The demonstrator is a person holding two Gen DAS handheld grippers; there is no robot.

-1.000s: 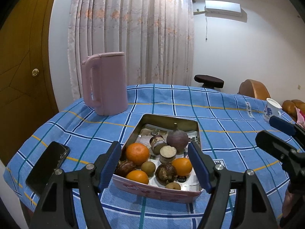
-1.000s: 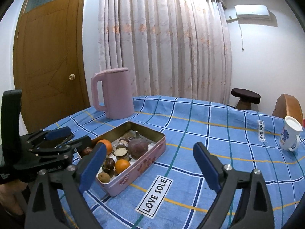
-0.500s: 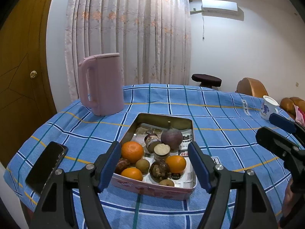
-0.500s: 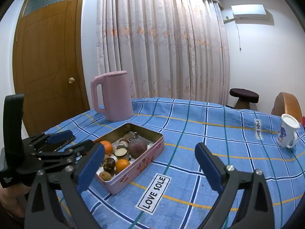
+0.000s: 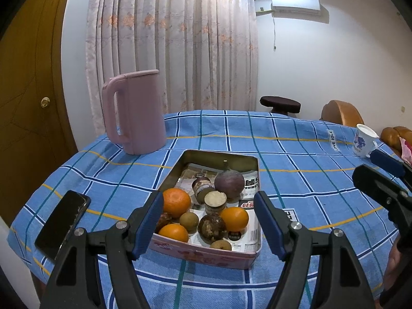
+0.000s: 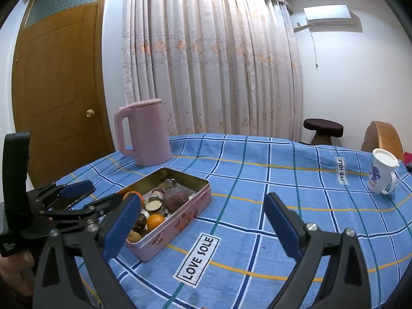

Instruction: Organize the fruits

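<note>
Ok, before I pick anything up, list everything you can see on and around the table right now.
tin: 1, pink, near table edge
oranges: 3, orange, in tin
purple fruit: 1, tin's far end
small brown fruits: several, in tin; exact count unclear
kettle: 1, pink, far left
phone: 1, black, left of tin
mug: 1, white and blue, far right
tablecloth: 1, blue check
stool: 1, dark, behind table
left gripper: open, empty, before tin
right gripper: open, empty, right of tin
</note>
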